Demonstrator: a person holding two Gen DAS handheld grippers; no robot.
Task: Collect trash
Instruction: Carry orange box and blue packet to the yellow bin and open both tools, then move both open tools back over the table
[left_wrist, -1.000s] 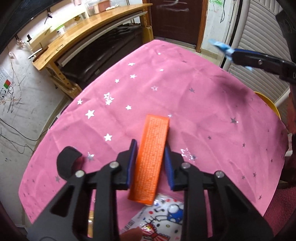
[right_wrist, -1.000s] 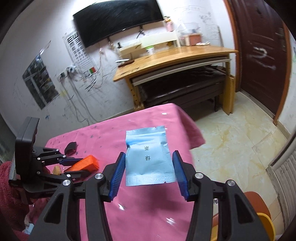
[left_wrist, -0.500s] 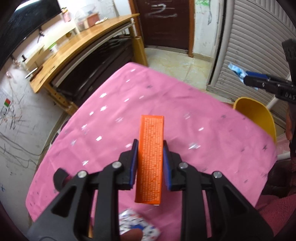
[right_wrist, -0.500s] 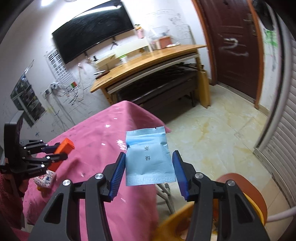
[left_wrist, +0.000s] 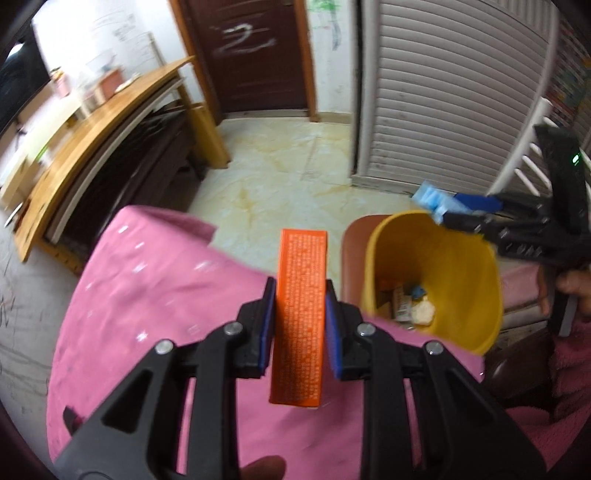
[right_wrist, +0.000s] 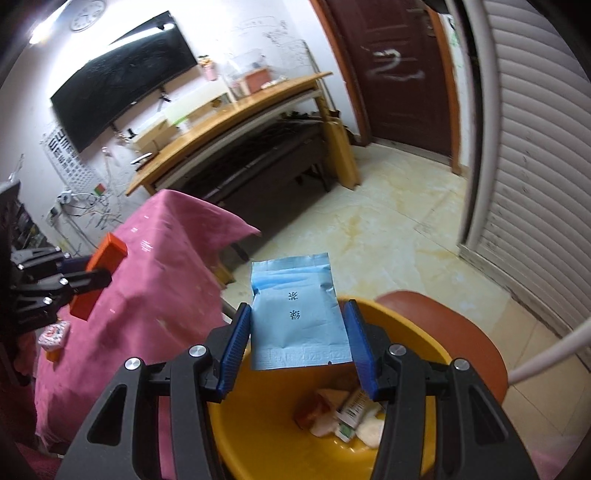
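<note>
The pink tablecloth (left_wrist: 155, 295) is the largest surface; all positions below are given relative to the yellow bin (left_wrist: 436, 280), which stands just past the cloth's edge, on a red-brown chair seat (right_wrist: 443, 317).

The left gripper (left_wrist: 300, 306) is clamped on the orange box (left_wrist: 301, 314), pads against its two long sides. The box is held over the cloth, just beside the bin and outside its rim. The right gripper (right_wrist: 297, 339) grasps the blue sachet (right_wrist: 295, 317) by its side edges, directly above the bin's near rim.

View differences:
- The left wrist view shows the bin from above and to one side, with the whole rim, and the right gripper (left_wrist: 450, 210) in profile at the far rim.
- The right wrist view looks down into the bin (right_wrist: 406, 332) and shows the left gripper (right_wrist: 98, 273) with the orange box (right_wrist: 99, 277) from the side. It also shows a small printed packet (right_wrist: 55, 334) lying on the cloth, well away from the bin.

Limits of visibility:
- The scraps (right_wrist: 343, 413) at the bin bottom are blurred; individual items cannot be identified.
- The bin's near wall is cut off by the right gripper body.
- Print on the orange box is illegible.
- Only a fingertip (left_wrist: 264, 467) of the left hand shows.
</note>
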